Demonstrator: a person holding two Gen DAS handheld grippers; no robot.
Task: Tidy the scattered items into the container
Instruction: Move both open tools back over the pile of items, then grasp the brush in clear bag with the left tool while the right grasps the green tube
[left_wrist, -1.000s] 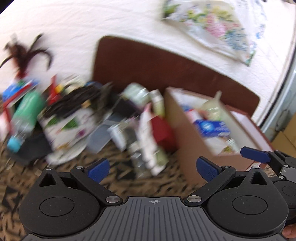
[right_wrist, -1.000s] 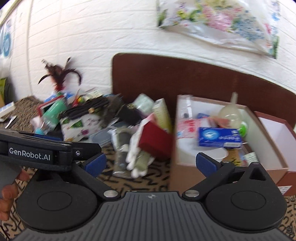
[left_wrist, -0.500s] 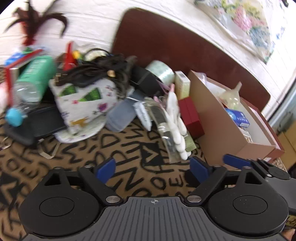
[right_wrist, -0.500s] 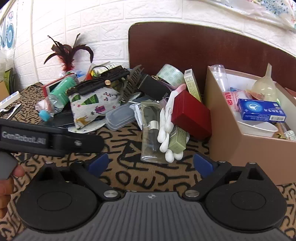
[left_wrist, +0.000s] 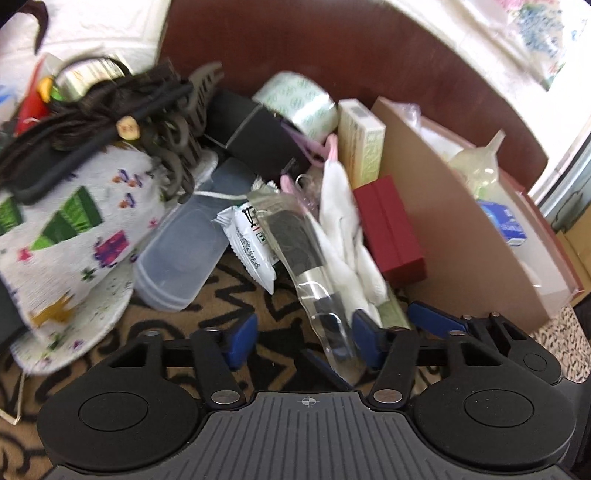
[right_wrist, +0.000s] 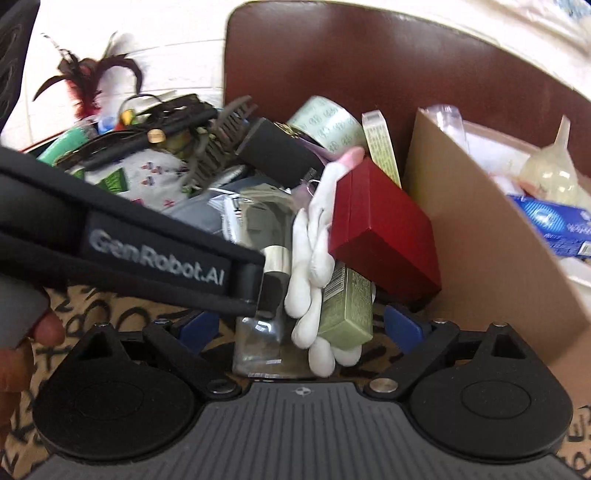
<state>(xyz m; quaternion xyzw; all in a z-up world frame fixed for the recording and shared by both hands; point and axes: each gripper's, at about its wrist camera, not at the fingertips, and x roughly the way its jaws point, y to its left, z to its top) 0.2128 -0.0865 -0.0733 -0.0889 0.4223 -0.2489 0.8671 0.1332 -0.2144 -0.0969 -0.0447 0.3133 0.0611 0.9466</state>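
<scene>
A heap of small items lies on the patterned cloth, left of the brown cardboard box (left_wrist: 461, 236). My left gripper (left_wrist: 303, 339) is low at the heap's front edge. Its jaws are closing, with the near end of a clear pack holding a makeup brush (left_wrist: 317, 288) between them; the pads do not press on it. A white glove (left_wrist: 343, 221) and a red box (left_wrist: 388, 232) lie just right of the pack. My right gripper (right_wrist: 301, 326) stands open around the brush pack (right_wrist: 258, 332), the glove (right_wrist: 310, 258) and a green carton (right_wrist: 347, 306).
The box (right_wrist: 480, 240) holds a blue carton (right_wrist: 554, 225) and a pale funnel (right_wrist: 550, 170). Behind lie a tape roll (left_wrist: 299, 103), black case (left_wrist: 258, 136), clear plastic case (left_wrist: 181, 251), white sachet (left_wrist: 251, 247) and printed pouch (left_wrist: 66, 236). A dark red board backs the heap.
Both grippers have come forward and down to the front of the heap. The left jaws have narrowed around the end of the brush pack. The right jaws stay wide.
</scene>
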